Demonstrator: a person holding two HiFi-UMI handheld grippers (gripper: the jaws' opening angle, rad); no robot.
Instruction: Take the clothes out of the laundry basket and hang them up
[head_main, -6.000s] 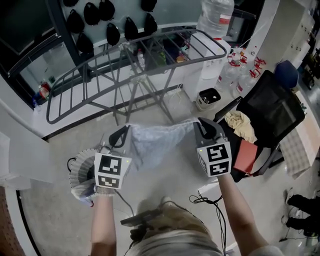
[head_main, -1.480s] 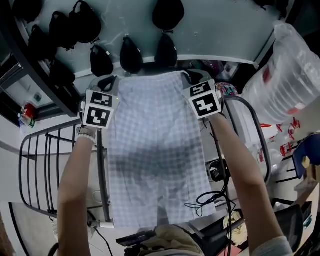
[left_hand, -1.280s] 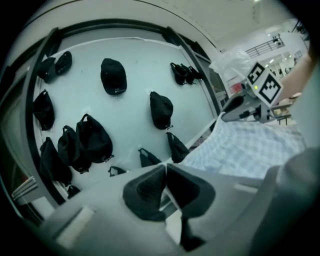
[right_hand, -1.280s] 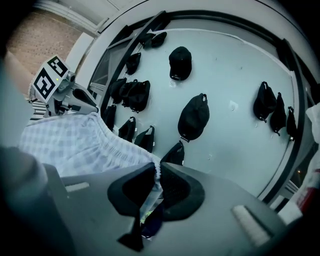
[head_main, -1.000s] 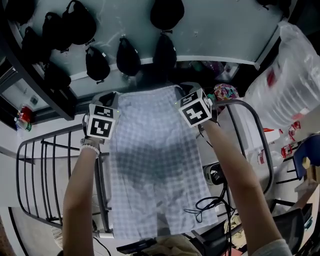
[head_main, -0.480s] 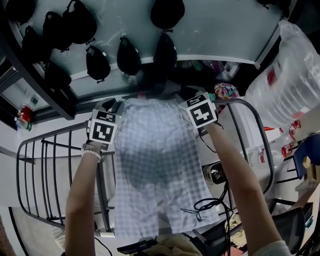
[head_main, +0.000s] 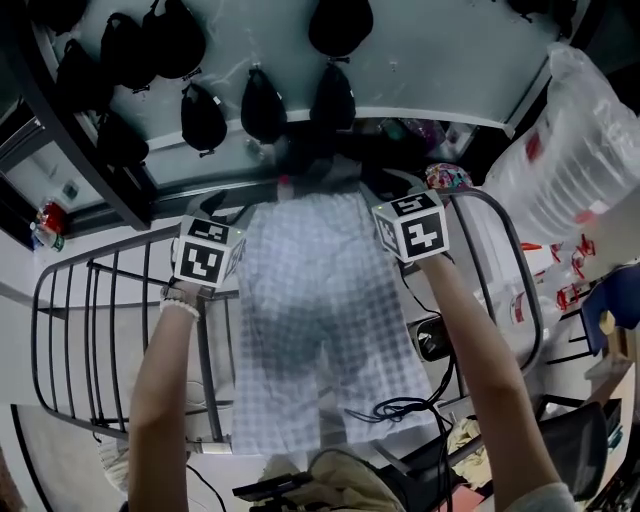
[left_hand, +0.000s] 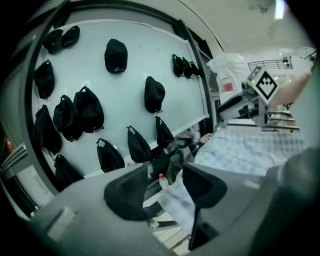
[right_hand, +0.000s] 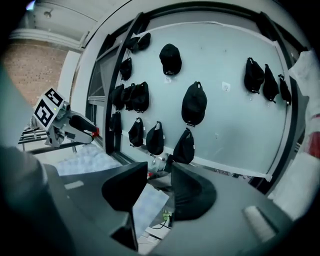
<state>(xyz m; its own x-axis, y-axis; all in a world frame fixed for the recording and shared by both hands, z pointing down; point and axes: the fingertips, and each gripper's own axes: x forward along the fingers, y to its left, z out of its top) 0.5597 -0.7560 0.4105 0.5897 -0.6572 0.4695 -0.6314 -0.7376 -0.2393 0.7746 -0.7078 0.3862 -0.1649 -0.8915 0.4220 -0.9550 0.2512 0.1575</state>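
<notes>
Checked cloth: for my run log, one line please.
cloth: laid over drying rack | left hand-held gripper: jaws just opened, cloth edge between | right hand-held gripper: same

Checked garment (head_main: 320, 300) hangs draped over drying rack (head_main: 207, 390).

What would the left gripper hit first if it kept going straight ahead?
Likely the corner of cloth between the left gripper's jaws, which have just been opening; beyond it a red-capped bottle, then the cap wall. Depth unclear.
</notes>
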